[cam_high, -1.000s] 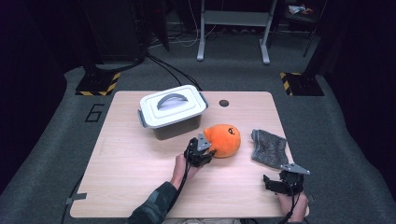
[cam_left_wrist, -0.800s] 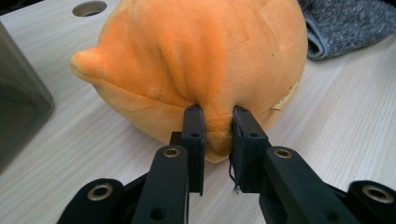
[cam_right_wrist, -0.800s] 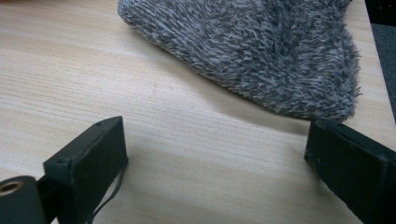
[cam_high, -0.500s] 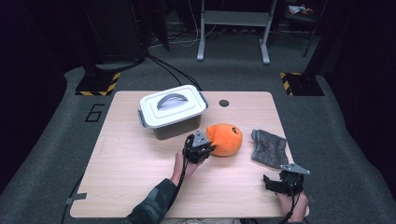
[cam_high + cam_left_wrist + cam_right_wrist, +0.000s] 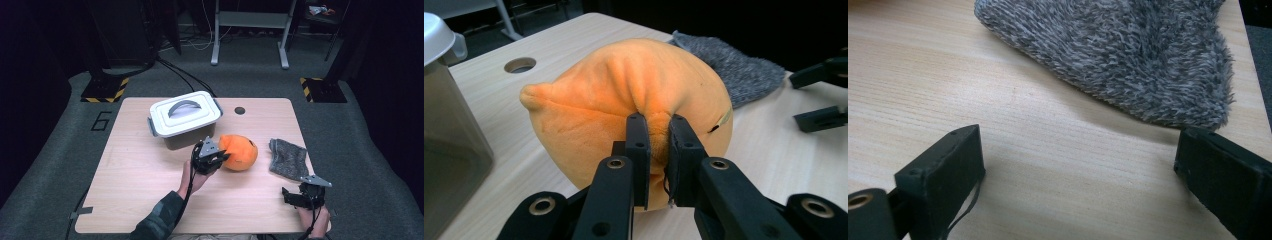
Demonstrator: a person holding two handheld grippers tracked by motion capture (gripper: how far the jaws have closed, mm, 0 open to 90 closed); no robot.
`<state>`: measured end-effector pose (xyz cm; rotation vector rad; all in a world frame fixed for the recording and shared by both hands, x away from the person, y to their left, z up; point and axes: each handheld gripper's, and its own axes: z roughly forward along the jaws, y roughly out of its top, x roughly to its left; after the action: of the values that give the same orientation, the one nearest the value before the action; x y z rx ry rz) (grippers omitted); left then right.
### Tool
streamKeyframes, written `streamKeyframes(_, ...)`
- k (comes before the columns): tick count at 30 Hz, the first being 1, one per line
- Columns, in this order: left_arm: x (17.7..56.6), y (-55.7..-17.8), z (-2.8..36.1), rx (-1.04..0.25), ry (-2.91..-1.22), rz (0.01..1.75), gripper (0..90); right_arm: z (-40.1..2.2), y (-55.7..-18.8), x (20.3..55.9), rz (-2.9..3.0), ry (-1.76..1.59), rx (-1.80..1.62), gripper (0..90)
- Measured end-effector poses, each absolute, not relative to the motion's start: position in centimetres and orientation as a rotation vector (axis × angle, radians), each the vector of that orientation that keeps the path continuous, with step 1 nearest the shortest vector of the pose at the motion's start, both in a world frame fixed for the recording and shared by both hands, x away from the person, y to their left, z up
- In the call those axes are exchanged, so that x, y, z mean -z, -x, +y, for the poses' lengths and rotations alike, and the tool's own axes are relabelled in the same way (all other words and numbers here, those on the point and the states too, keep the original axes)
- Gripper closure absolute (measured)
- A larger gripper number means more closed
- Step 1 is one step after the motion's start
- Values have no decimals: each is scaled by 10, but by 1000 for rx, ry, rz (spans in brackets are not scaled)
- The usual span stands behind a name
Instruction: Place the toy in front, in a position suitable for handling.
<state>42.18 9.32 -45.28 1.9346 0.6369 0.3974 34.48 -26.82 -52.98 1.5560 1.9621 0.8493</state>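
An orange plush toy [image 5: 240, 151] sits mid-table, right of a clear box with a white lid. My left gripper [image 5: 216, 159] is at the toy's left side, shut on a pinched fold of its fabric; its jaws have just been closing on it. In the left gripper view the black fingertips [image 5: 639, 135] squeeze a ridge of the orange plush toy [image 5: 614, 95], which is raised a little. My right gripper [image 5: 295, 196] rests near the table's front right corner, open, with bare wood between its jaws. A grey fuzzy cloth [image 5: 1128, 45] lies just beyond it.
The lidded box [image 5: 184, 119] stands at the back centre-left of the wooden table [image 5: 135, 190]. A round cable hole [image 5: 240, 110] is near the back edge. The grey cloth [image 5: 288, 158] lies at the right. Dark floor and stands surround the table.
My left gripper has closed on the toy's fabric and lifted slightly, shifting the toy a little to the right. The right gripper has not moved.
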Motion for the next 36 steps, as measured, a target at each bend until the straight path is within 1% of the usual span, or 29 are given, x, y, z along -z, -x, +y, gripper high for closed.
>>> streamKeyframes(8, 446, -404, 105, -386, -1926, 598, 817, -268, -345, 530, 1962, -1556, -849, 49)
streamKeyframes(18, 451, -390, 126, -388, -1929, 617, 816, -268, -345, 530, 1962, -1557, -848, 49)
streamKeyframes(28, 464, -376, 144, -334, -1940, 614, 815, -268, -345, 530, 1964, -1557, -849, 49)
streamKeyframes(36, 476, -375, 157, -281, -1948, 633, 805, -268, -345, 530, 1962, -1558, -848, 49)
